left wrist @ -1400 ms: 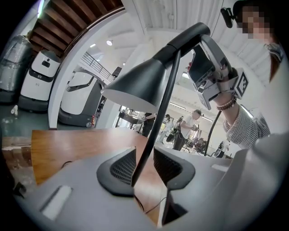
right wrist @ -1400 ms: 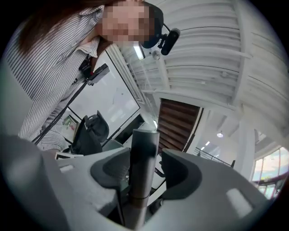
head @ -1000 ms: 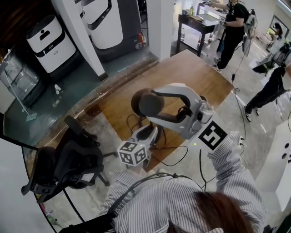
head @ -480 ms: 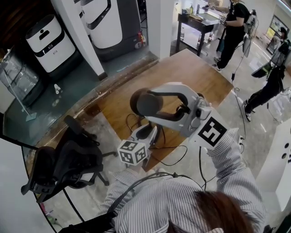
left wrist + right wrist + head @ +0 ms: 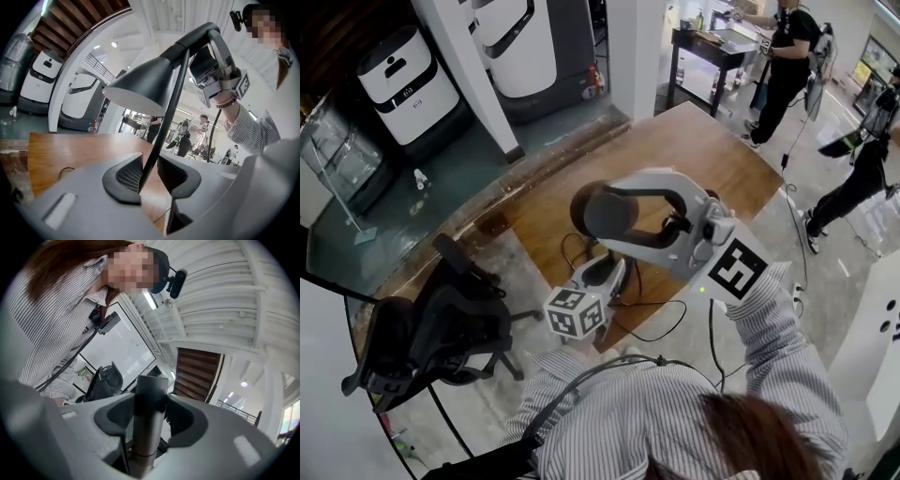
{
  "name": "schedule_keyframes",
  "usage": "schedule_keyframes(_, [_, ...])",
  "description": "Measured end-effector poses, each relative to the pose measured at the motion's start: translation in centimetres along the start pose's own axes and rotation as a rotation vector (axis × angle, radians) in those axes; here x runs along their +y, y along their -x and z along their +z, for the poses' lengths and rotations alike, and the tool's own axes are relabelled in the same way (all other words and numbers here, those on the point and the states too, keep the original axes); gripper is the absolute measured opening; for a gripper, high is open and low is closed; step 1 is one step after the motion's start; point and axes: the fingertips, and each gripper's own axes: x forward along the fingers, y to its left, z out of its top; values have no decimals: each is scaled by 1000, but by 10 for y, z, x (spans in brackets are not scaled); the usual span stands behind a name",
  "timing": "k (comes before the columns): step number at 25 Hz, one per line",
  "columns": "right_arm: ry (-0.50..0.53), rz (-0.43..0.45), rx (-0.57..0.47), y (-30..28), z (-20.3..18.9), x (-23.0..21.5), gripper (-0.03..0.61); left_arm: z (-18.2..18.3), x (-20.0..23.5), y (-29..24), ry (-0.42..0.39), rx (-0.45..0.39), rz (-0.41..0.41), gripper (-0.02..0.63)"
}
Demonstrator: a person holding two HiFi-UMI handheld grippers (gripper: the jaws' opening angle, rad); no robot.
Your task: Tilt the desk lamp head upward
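Clamping the thin stem (image 5: 164,126) with left gripper (image 5: 149,171), the thick neck (image 5: 150,399) with right gripper (image 5: 151,416); nearer on the right, lamp head (image 5: 140,89) drooping just beyond those jaws.

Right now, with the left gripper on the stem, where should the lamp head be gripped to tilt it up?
By the cylindrical neck behind the shade, from the rear, jaws across it: its straight sides seat firmly, the flared cone wouldn't. The right gripper is clamped there.

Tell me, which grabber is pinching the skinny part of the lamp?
The left gripper, low down, pinches the thin stem. The right gripper, up by the lamp head, clamps a thicker tube.
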Motion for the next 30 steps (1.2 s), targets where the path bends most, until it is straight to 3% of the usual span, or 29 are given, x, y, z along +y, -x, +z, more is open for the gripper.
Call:
schedule_keyframes(11, [51, -38, -15, 5, 1, 0, 198, 0, -1, -2, 12, 0, 6, 101])
schedule_keyframes(18, [173, -63, 11, 3, 1, 7, 198, 1, 0, -3, 21, 9, 3, 101])
schedule_keyframes(30, [238, -144, 11, 4, 1, 14, 199, 0, 0, -3, 30, 24, -10, 103])
